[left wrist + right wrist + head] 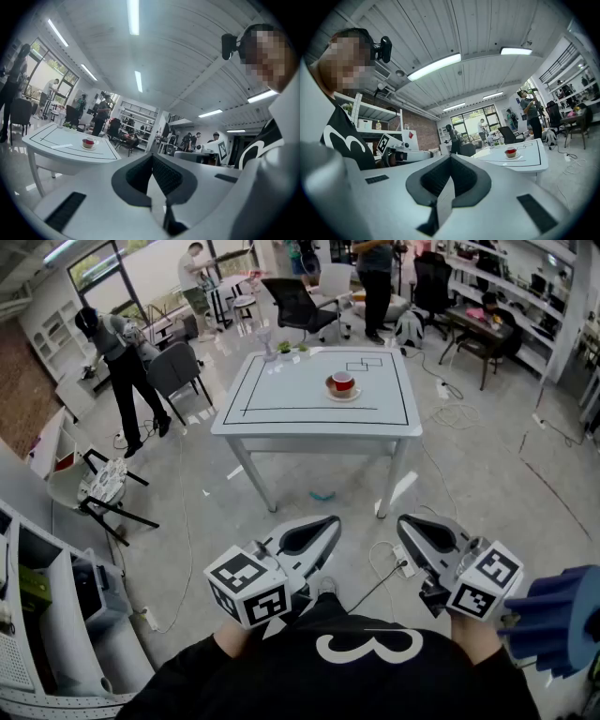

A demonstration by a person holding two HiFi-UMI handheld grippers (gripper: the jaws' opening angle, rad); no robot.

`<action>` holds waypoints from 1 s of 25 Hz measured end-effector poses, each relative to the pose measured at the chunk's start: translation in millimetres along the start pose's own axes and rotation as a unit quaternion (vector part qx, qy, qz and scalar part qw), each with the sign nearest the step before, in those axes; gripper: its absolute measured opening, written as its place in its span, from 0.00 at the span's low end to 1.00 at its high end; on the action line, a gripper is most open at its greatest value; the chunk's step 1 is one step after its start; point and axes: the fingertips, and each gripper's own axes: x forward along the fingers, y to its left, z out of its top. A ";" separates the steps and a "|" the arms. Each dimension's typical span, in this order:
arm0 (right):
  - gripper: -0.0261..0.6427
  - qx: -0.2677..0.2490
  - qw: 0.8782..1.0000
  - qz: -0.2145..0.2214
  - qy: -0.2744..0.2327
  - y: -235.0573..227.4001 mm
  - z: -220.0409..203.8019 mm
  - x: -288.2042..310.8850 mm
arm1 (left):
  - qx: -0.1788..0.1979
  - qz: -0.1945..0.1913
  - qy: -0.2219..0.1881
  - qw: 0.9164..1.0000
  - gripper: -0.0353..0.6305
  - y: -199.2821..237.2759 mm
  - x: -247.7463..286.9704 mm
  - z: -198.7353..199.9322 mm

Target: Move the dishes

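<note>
We hold the left gripper (321,525) and right gripper (413,525) before our chest, the jaws of each closed on nothing. The red cup (343,382) stands on its saucer (330,395) on the tabletop (281,390), well apart from both.

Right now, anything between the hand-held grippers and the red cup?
Nothing visible. The left hand-held gripper and the right hand-held gripper are short of the white square table; only floor and bare tabletop lie before the red cup on its saucer.
</note>
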 end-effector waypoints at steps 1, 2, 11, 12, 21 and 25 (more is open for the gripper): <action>0.05 -0.004 1.000 0.001 -0.001 1.5 2.7 0.0 | 0.001 0.000 0.000 1.000 0.06 -0.8 -0.5 1.6; 0.05 -0.008 1.000 0.001 -0.001 2.8 5.4 -0.3 | 0.002 0.000 0.000 1.000 0.06 -1.6 -0.8 3.0; 0.05 -0.005 1.000 -0.005 0.007 4.1 9.8 -6.1 | 0.009 -0.001 -0.001 1.000 0.06 -6.6 -2.5 9.6; 0.05 -0.005 1.000 -0.007 0.003 2.3 10.1 -6.2 | 0.008 0.000 -0.001 1.000 0.06 -5.7 -2.2 9.6; 0.33 0.004 1.000 -0.018 -0.006 -22.2 9.1 -0.4 | 0.002 0.000 -0.005 1.000 0.06 8.4 8.9 12.7; 0.44 -0.003 0.999 -0.044 -0.007 -45.0 8.3 5.7 | 0.003 -0.002 -0.004 1.000 0.06 19.3 18.9 13.2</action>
